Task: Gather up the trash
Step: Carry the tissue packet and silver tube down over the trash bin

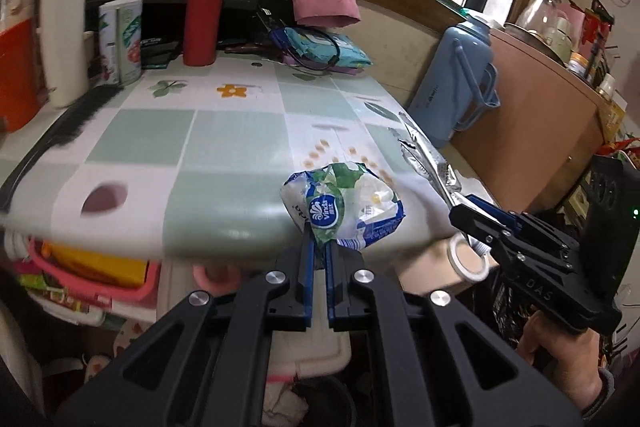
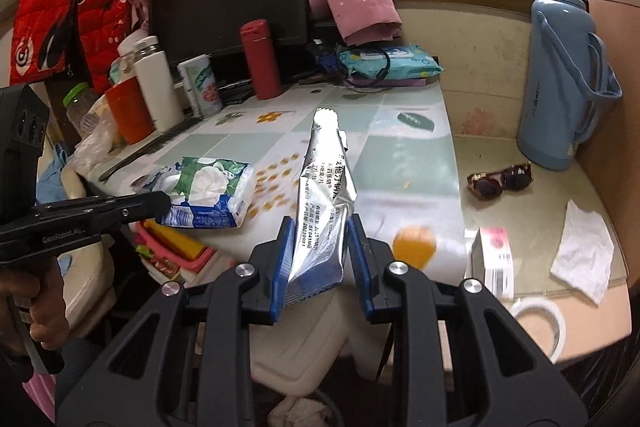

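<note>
I see tabletop [image 1: 224,147] centre open | back blocked: red bottle [image 1: 204,19], white flask [image 1: 64,31] | right: blue thermos [image 2: 560,75]
</note>
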Tool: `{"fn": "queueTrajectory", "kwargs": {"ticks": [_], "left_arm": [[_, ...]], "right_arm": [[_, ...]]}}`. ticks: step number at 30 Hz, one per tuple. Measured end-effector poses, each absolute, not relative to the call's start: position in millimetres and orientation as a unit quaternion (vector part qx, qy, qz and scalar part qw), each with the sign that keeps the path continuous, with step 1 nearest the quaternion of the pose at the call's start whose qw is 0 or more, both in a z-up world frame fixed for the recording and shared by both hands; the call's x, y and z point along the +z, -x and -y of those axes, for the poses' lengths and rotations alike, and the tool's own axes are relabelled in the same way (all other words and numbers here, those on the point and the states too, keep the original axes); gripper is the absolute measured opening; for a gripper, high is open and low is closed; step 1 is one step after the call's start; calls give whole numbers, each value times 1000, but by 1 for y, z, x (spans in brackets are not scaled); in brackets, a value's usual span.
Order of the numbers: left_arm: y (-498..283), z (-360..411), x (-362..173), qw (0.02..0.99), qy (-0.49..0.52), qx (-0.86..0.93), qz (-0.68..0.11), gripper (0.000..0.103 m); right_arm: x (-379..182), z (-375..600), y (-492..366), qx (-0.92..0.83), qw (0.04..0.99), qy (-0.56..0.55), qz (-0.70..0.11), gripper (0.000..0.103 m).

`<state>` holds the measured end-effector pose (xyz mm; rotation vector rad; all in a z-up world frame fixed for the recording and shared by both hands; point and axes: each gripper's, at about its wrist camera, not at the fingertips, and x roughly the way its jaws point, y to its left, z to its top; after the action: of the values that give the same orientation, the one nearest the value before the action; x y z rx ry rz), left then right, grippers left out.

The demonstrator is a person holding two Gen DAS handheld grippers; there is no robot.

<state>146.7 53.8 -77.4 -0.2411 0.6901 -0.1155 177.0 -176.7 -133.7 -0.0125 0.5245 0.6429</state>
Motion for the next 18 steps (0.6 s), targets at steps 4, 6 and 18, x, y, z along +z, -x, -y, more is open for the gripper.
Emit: {"fn": "queueTrajectory", "kwargs": {"ticks": [4,6,18], "left_arm": [[-111,-47,-81,932,114,-56,-340,5],[-95,-44,-85,930,115,-56,-344,5],[-24,-37,-130,916,121,-49,-380,5]], "right_arm": [[-139,179,-146,317,913,2,-258,29],[-142,181,-131,318,912,0,-259,29],[-176,189,-47,323,903,-7,-283,29]]}}
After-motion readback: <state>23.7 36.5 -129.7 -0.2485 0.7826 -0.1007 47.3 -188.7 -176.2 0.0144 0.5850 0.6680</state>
